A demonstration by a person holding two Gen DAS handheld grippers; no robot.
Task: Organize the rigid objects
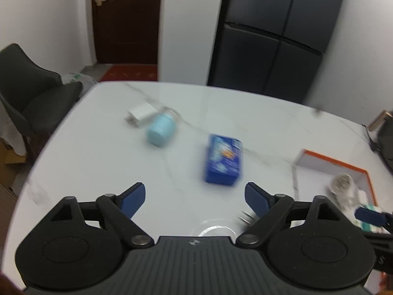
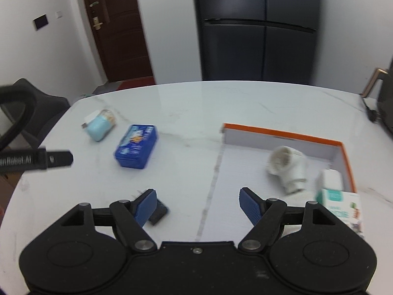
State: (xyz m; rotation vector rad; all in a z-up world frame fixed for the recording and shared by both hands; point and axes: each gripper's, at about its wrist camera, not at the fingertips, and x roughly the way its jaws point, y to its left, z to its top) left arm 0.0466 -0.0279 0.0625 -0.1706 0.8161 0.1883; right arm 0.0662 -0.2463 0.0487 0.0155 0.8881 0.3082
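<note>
A blue rectangular box (image 1: 223, 159) (image 2: 136, 146) lies on the white marble table (image 1: 98, 159). Behind it to the left, a pale blue jar (image 1: 161, 129) (image 2: 99, 126) lies on its side against a white charger (image 1: 141, 114). My left gripper (image 1: 195, 196) hovers open and empty just short of the blue box. An orange-rimmed tray (image 2: 282, 132) (image 1: 331, 164) holds a white pipe fitting (image 2: 287, 167) and a green-and-white carton (image 2: 343, 206). My right gripper (image 2: 199, 201) is open and empty over the tray's left edge. A small black object (image 2: 158, 212) lies under its left finger.
A dark fridge (image 2: 258, 29) and a brown door (image 2: 118, 29) stand behind the table. A grey chair (image 1: 29, 91) is at the far left corner. A dark appliance with a cable (image 2: 385, 103) sits at the table's right edge.
</note>
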